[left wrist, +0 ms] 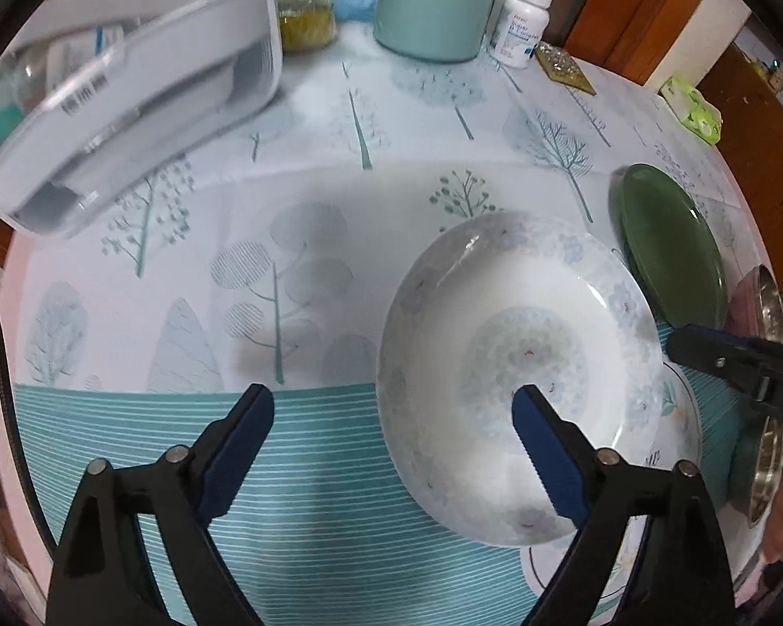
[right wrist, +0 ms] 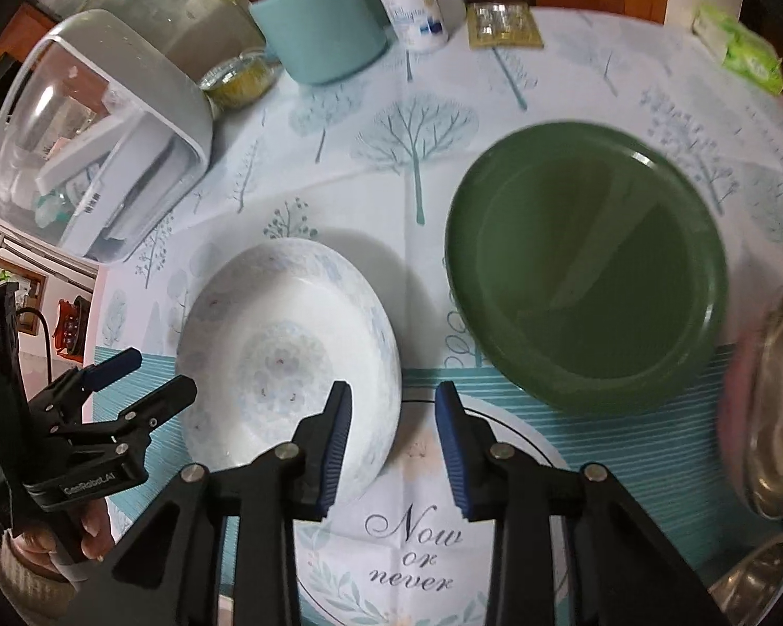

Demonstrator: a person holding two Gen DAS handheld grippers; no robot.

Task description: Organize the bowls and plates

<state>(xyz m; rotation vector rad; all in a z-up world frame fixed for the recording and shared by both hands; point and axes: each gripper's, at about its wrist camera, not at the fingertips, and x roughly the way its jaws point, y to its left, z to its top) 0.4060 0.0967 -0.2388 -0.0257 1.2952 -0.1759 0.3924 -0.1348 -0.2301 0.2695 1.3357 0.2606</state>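
Note:
A white floral plate (left wrist: 517,365) (right wrist: 287,360) lies on the tablecloth. A dark green plate (right wrist: 590,266) (left wrist: 673,245) lies to its right. My left gripper (left wrist: 394,412) is open, its right finger over the white plate's near part and its left finger over bare cloth. My right gripper (right wrist: 394,407) is open, straddling the white plate's right rim. Steel bowls (right wrist: 778,401) (left wrist: 767,443) sit at the far right. The left gripper also shows in the right wrist view (right wrist: 146,370), and the right gripper's tip in the left wrist view (left wrist: 704,349).
At the back stand a clear-lidded white container (right wrist: 94,146) (left wrist: 125,94), a teal canister (right wrist: 318,26) (left wrist: 433,0), a small glass jar (right wrist: 240,78), a white pill bottle (right wrist: 412,5) (left wrist: 522,26), a gold packet (right wrist: 501,26) and a green packet (right wrist: 741,47).

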